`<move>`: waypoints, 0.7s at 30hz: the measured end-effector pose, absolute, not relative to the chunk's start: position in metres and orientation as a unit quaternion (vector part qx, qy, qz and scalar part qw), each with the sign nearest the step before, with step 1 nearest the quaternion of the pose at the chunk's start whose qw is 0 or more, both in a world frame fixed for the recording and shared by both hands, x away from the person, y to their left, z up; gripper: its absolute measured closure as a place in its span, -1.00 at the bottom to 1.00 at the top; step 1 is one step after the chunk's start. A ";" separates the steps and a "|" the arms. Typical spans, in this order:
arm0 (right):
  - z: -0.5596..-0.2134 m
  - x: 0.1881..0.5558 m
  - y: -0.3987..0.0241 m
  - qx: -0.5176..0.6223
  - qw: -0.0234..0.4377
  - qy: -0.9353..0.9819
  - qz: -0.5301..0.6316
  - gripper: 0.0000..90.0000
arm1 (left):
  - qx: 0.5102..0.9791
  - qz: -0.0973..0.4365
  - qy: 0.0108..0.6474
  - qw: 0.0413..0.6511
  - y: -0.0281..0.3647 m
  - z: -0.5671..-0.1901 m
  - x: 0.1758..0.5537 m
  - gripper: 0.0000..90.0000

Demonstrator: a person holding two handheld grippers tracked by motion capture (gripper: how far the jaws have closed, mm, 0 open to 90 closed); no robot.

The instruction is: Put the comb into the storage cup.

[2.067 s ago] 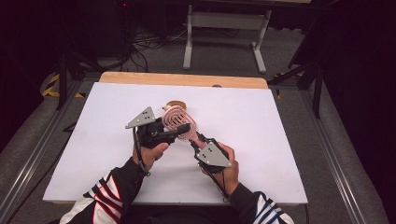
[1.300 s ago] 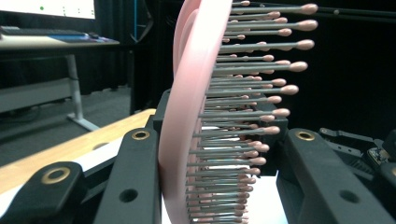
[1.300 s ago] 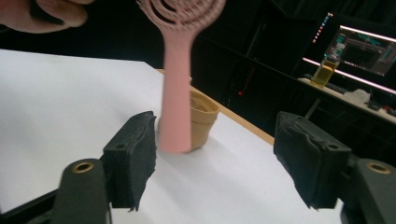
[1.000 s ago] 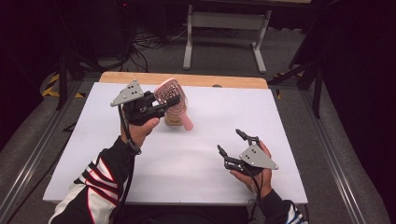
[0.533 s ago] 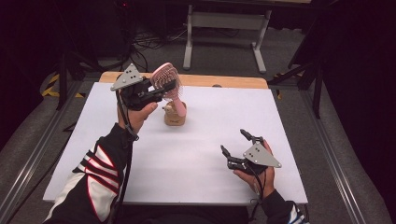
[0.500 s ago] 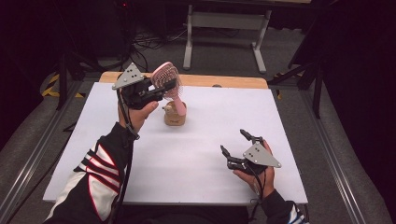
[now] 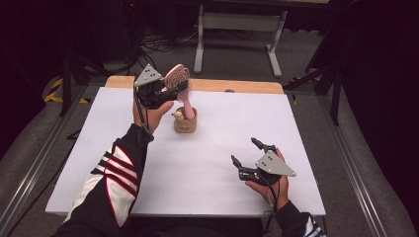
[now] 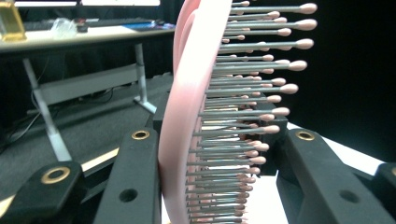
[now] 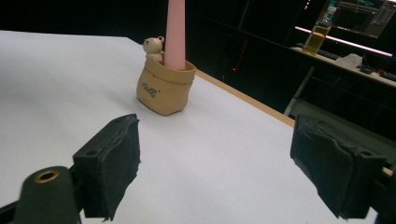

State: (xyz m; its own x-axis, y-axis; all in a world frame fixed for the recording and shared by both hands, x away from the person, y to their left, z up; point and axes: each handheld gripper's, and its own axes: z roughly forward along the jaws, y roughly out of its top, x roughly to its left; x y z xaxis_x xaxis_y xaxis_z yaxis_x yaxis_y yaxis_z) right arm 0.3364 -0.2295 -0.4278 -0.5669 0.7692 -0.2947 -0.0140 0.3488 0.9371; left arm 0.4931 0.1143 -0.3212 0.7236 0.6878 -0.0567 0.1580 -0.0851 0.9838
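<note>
The left gripper [image 7: 170, 91] is hovering over the far left part of the white counter [image 7: 207, 163], its jaws closing on the head of a pink hairbrush [image 7: 179, 84]. In the left gripper view, the hairbrush [image 8: 196, 116] is standing upright between the two black jaws, its bristles pointing toward the right jaw and its pink back lying against the left one. The brush's handle is reaching down into a small tan holder [image 7: 185, 121] shaped like a sack, which is standing on the counter just below the gripper. A little bear figure [image 9: 153, 48] is sitting at the holder's [image 9: 164, 88] rim beside the handle. The right gripper [image 7: 247, 158] is resting low over the near right part of the counter, well apart from the holder, its jaws spreading wide and gripping nothing.
</note>
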 end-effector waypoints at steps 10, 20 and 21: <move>-0.430 0.338 -0.227 0.259 0.385 0.731 0.500 -0.61 | 0.702 0.206 0.326 0.599 0.113 -0.349 0.504 0.40; -0.432 0.339 -0.223 0.252 0.388 0.739 0.490 -0.61 | 0.684 0.182 0.343 0.617 0.117 -0.364 0.507 0.40; -0.433 0.340 -0.223 0.252 0.388 0.740 0.488 -0.61 | 0.683 0.182 0.344 0.618 0.118 -0.365 0.507 0.40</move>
